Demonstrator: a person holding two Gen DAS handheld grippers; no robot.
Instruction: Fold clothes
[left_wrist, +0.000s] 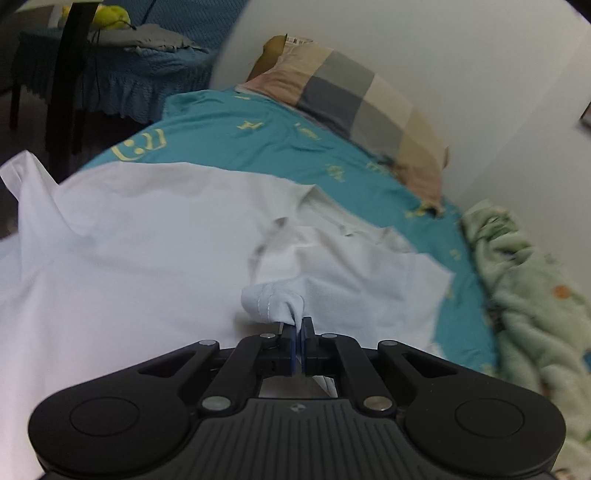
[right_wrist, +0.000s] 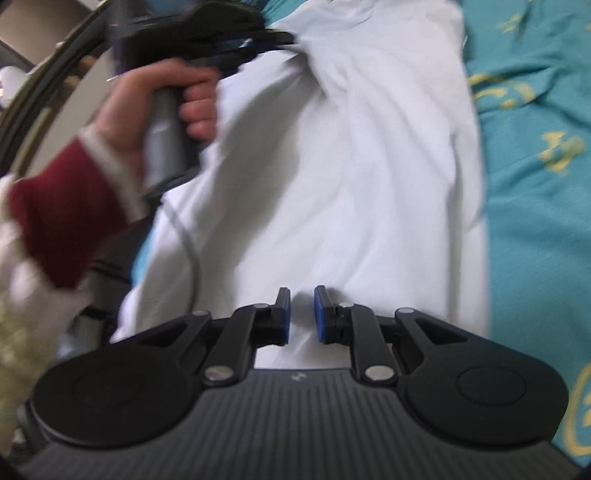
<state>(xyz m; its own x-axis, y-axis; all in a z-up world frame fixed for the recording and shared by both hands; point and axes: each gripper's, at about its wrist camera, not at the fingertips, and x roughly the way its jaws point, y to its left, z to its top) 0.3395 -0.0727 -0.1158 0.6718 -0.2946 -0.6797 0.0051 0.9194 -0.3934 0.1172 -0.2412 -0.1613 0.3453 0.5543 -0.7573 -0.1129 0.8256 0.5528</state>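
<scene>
One white shirt (left_wrist: 147, 258), thin knit cotton by the look of it, lies spread on a teal sheet (left_wrist: 258, 147) and fills most of the ground ahead of both grippers. Left gripper (left_wrist: 298, 332): jaws pressed together, pinching a stitched hem corner that bunches into a small roll just beyond the pads; the rest of the cloth trails away forward and to its left. Right gripper (right_wrist: 302, 314): jaws narrowly parted, nothing visibly between the pads, the shirt's flat body directly beneath and ahead of them; whether the tips touch the cloth I cannot tell. A hand (right_wrist: 177, 107) with a red cuff carries the left gripper, seen far ahead and to the left of the right one, at the shirt's far edge. Handling, judged: light, limp, no stiffness, so it will sag and drag wherever unsupported and will wrinkle under a pull from a single point; low slip risk in rubber pads, not fragile. Best holds: hems, seams or corners, where doubled fabric gives the pads bulk. A second pinch along the same edge should keep the fold line straight.
</scene>
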